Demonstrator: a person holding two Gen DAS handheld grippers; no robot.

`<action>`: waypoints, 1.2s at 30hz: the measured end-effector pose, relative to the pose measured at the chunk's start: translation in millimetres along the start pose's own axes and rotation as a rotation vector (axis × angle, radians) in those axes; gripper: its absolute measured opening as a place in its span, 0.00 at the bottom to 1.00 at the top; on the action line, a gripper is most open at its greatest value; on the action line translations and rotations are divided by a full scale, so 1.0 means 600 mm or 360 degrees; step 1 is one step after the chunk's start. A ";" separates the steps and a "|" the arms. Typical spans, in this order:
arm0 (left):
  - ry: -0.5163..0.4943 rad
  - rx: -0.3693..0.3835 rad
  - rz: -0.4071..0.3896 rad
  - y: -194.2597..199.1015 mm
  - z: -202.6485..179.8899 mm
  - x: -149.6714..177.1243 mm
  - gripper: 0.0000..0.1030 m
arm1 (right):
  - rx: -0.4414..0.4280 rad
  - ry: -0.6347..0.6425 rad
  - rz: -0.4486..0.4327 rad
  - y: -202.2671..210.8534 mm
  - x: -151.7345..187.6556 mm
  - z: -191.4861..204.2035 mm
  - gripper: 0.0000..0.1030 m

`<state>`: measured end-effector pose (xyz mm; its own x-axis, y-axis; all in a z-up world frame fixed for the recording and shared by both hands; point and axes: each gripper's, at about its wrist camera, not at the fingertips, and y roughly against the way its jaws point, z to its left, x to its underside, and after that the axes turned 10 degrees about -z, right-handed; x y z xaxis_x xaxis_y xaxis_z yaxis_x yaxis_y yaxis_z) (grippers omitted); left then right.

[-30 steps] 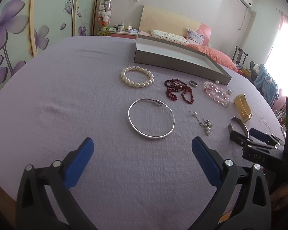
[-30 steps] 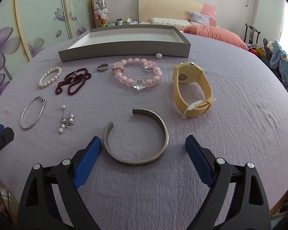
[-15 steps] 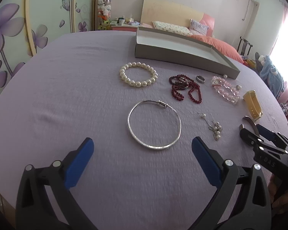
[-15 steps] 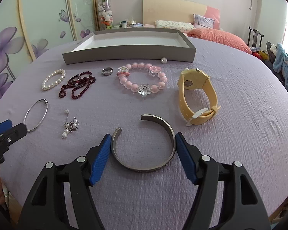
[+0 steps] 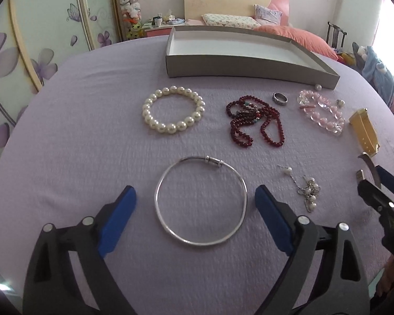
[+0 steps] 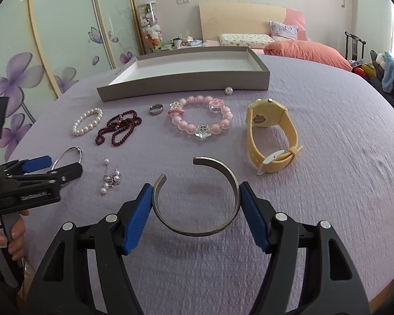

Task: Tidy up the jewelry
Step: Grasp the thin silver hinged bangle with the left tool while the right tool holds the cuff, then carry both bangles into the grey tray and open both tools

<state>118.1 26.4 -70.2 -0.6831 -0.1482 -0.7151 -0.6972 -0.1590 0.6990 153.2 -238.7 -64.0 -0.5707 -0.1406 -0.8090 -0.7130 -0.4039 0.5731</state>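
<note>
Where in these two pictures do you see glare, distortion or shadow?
Left wrist view: window glare whitens the upper right corner; the tray front wall bows from fisheye. Right wrist view: sharp centre, soft shadow inside the metal cuff; dark corners in both views.

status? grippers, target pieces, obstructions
Right gripper jaws clamped on metal cuff. Left gripper jaws closing around silver bangle, not touching. Gray tray empty, path clear.

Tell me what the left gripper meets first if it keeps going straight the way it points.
Most likely the thin silver bangle, lying between the open left gripper fingers, or the purple cloth inside its ring; depth is uncertain.
</note>
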 end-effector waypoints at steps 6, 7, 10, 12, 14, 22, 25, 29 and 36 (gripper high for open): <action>-0.0039 0.0025 -0.0015 0.004 -0.009 0.001 0.76 | -0.0031 -0.0015 -0.0017 0.003 -0.005 0.001 0.66; -0.0044 0.0027 -0.0014 0.004 -0.010 0.001 0.76 | -0.0033 -0.0016 -0.0020 0.004 -0.006 0.001 0.66; -0.0059 0.0036 -0.0015 0.004 -0.015 0.000 0.73 | -0.0044 -0.0017 -0.0028 0.007 -0.008 0.003 0.66; -0.0072 0.0046 -0.0023 0.005 -0.018 -0.001 0.68 | -0.0048 -0.0017 -0.0033 0.008 -0.009 0.004 0.66; -0.0074 0.0047 -0.0026 0.006 -0.019 0.000 0.68 | -0.0054 -0.0020 -0.0038 0.009 -0.011 0.005 0.66; -0.0058 0.0046 -0.0048 0.015 -0.010 -0.003 0.67 | -0.0116 -0.0021 -0.0087 0.018 -0.041 0.007 0.66; -0.0049 0.0054 -0.0090 0.029 -0.002 -0.017 0.67 | -0.0143 -0.0015 -0.0133 0.021 -0.071 0.006 0.66; -0.0030 0.0074 -0.0174 0.052 0.007 -0.054 0.67 | -0.0171 0.0010 -0.0187 0.016 -0.120 0.006 0.66; 0.0096 0.0136 -0.0269 0.037 0.024 -0.149 0.67 | -0.0167 -0.0004 -0.0213 -0.042 -0.219 -0.008 0.66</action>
<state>160.6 50.4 9.7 -0.5426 -0.1848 -0.8194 -0.8184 -0.1036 0.5652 248.0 -214.2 27.3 -0.4747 -0.0771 -0.8768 -0.7363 -0.5109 0.4436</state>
